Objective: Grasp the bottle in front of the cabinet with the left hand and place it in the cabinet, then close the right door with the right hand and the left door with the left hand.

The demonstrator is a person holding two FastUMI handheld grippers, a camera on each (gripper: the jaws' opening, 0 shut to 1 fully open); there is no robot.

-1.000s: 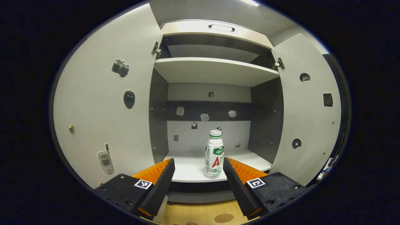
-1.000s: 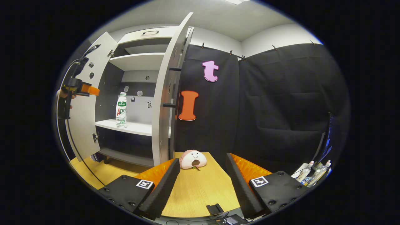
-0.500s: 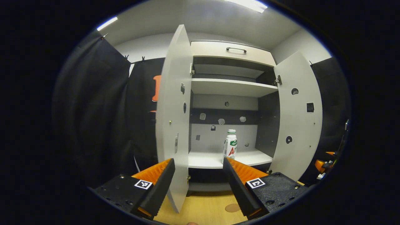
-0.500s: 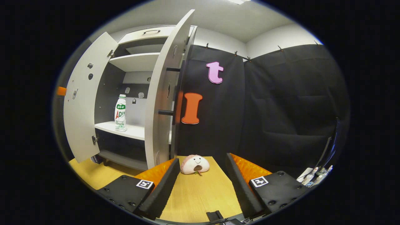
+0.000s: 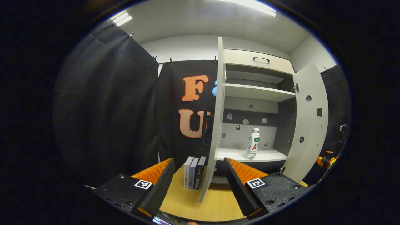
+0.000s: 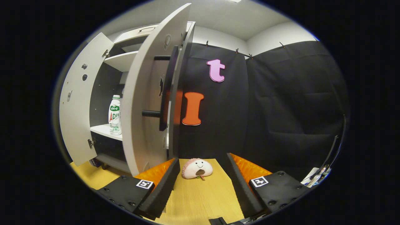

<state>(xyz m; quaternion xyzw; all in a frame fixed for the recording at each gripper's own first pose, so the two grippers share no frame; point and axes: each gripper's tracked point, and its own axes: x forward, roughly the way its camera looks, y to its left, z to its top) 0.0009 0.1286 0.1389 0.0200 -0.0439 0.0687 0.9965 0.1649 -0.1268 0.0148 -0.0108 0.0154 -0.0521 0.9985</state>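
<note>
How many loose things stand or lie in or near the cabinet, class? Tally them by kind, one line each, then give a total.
Bottles: 1, the bottle upright on the cabinet shelf.
Books: 3, the books upright side by side on the table.
Plush toys: 1, the plush toy on the table by the right door.
Total: 5

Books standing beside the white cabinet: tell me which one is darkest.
The dark book, rightmost of the three upright ones and closest to the open white cabinet door. The others are a white book and a grey book.
</note>
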